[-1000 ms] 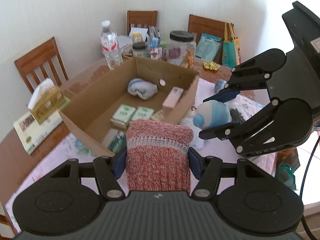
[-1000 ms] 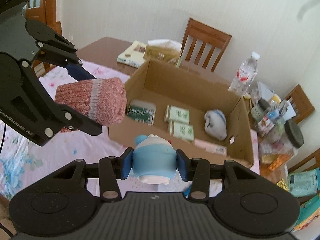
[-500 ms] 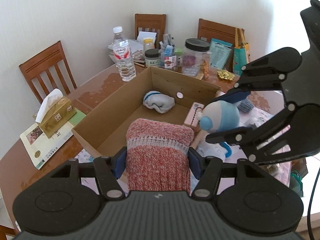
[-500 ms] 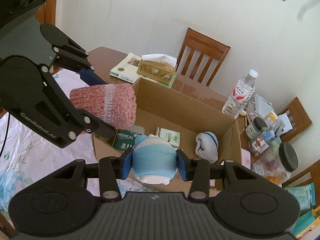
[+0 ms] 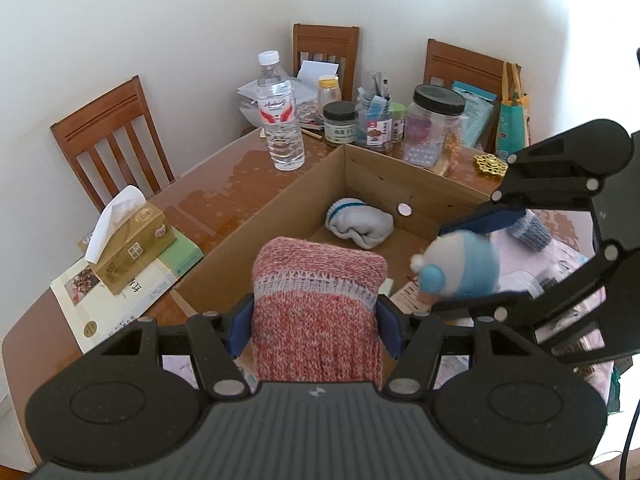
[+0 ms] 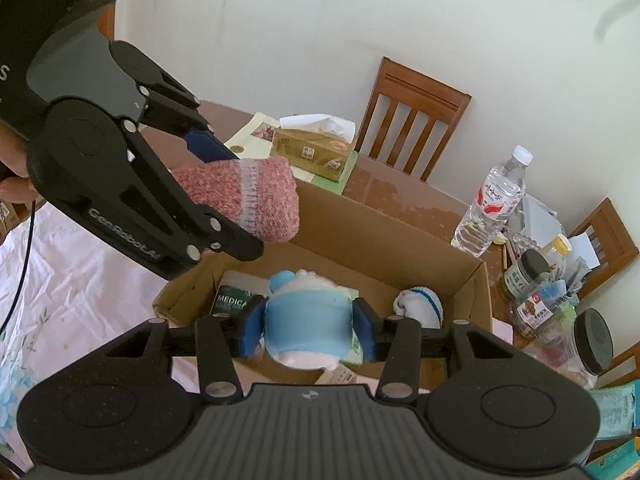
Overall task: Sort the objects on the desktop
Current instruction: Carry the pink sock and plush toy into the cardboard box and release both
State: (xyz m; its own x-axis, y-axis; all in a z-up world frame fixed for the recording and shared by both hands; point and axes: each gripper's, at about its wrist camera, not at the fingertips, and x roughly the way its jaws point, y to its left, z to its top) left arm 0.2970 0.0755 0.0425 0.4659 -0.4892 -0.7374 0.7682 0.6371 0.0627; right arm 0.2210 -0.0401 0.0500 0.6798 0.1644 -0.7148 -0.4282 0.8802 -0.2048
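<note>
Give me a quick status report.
Left gripper shut on red knit sock. Right gripper shut on blue plush toy. Both over cardboard box; nothing blocking.

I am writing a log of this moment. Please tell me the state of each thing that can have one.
Left hand-held gripper: shut on red sock.
Right hand-held gripper: shut on blue toy.
Box: open.
White sock: in box, rolled.
Bottle: upright, capped.
Big jar: lidded.

Cardboard box (image 5: 280,216) interior: white sock (image 5: 360,224) occupies the far corner; floor beside it is bare; packets (image 6: 234,300) crowd the near end.
</note>
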